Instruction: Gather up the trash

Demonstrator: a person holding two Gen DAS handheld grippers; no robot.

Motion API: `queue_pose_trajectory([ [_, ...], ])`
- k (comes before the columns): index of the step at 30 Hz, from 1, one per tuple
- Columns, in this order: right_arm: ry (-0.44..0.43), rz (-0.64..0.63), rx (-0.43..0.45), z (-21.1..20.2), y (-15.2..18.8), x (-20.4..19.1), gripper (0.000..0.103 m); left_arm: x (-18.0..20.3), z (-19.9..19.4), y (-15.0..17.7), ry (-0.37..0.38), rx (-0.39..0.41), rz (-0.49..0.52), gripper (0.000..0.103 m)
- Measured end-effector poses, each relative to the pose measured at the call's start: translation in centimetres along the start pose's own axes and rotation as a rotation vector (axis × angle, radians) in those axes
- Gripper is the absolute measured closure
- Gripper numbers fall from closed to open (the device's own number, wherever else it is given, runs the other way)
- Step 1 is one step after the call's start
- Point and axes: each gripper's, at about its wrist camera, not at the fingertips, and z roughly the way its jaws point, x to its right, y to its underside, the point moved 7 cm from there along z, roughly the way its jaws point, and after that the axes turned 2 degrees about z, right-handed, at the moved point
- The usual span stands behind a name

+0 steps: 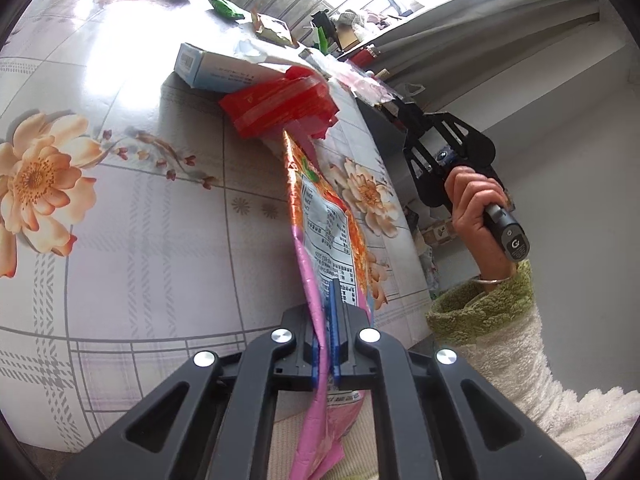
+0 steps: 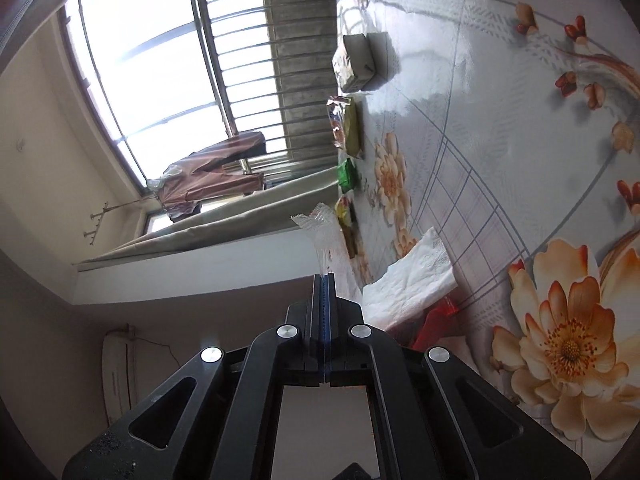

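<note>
The left gripper (image 1: 329, 312) is pinching an orange and pink snack bag (image 1: 328, 232) tight between its blue fingers (image 1: 333, 320), the bag running up from the grip towards a red wrapper (image 1: 280, 108) that is lying against a pale blue carton (image 1: 216, 68) on the flower-patterned table (image 1: 120, 208). The right gripper (image 2: 325, 284) is being held by a hand (image 1: 476, 200) in a fluffy cream and green sleeve (image 1: 500, 320), and its fingers are sitting pressed together on the edge of a thin, clear crinkled wrapper (image 2: 326, 232), which is sticking up past their tips just off the table's edge. Beside it a white paper napkin (image 2: 412, 280) is lying over the red wrapper. Further along the table's rim more trash is waiting: a green packet (image 2: 346, 174), a gold and yellow packet (image 2: 344, 124) and a small beige box (image 2: 354, 64), all well apart from both grippers. A barred window (image 2: 168, 60) is glaring behind, with a brown garment (image 2: 212, 172) hanging in front of it.
</note>
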Motion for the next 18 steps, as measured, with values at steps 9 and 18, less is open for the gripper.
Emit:
queue_pose_trajectory([
  [9, -0.072, -0.06, 0.045, -5.8, 2.3, -1.8, 0.103, 2.6, -1.5, -0.7, 0.081, 0.042, 0.022, 0.102],
  [18, -0.104, -0.105, 0.123, -13.2, 4.9, -1.5, 0.103, 6.2, -2.2, -1.5, 0.133, 0.069, 0.078, 0.103],
])
